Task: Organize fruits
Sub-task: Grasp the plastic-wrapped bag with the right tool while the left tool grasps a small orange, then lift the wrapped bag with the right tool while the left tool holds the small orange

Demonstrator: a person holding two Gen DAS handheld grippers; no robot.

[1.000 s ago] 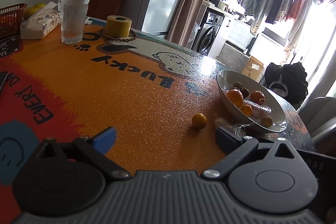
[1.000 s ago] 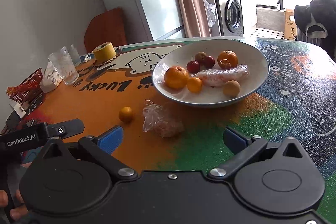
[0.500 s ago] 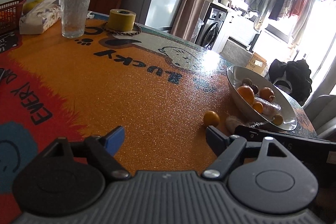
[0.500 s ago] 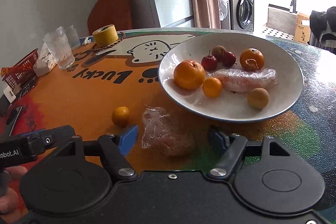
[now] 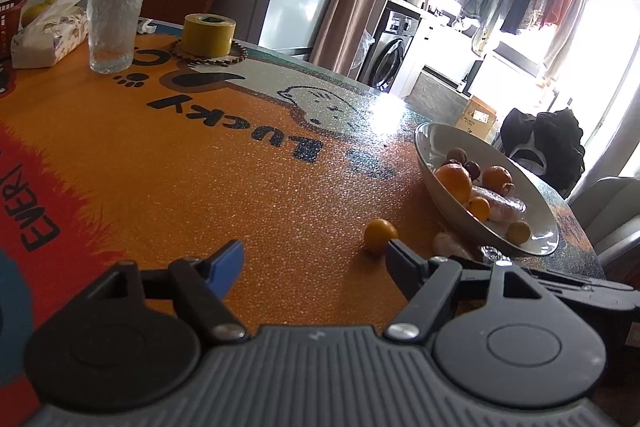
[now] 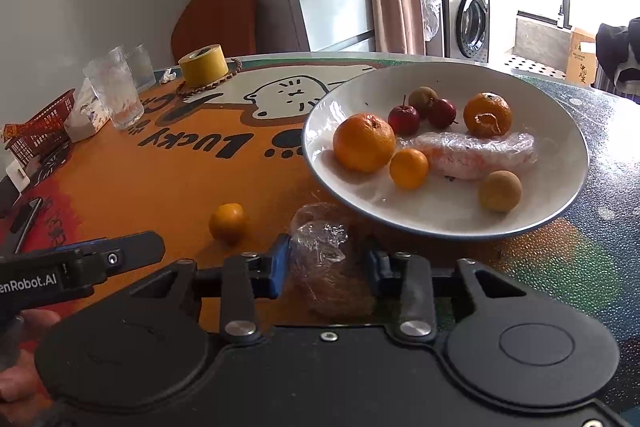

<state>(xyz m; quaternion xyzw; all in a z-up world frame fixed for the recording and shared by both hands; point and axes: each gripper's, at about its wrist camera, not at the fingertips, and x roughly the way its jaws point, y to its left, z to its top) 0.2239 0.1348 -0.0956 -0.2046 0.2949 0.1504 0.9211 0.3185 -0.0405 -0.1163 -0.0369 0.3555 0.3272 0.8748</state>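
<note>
A white bowl point(image 6: 560, 195) holds two tangerines, a small orange, small red fruits, a brownish round fruit and a plastic-wrapped piece. In front of it on the table lies a plastic-wrapped fruit point(image 6: 320, 239). My right gripper point(image 6: 326, 267) is closing on it, and both blue pads touch its sides. A small orange point(image 6: 228, 223) lies loose to its left. In the left wrist view that small orange point(image 5: 378, 235) sits just beyond the right fingertip of my left gripper point(image 5: 314, 255), whose jaws are closing with nothing between them.
At the table's far side stand a drinking glass point(image 5: 114, 19), a yellow tape roll point(image 5: 208, 35) ringed by beads, a tissue pack point(image 5: 48, 35) and a red basket point(image 6: 36, 127). A phone point(image 6: 26, 223) lies at the left edge. A chair point(image 5: 612, 215) stands beyond the bowl.
My right gripper moved in over the wrapped fruit and its jaws narrowed from wide open onto it. The left jaws narrowed somewhat, and the small orange now sits nearer the left gripper's right fingertip.
</note>
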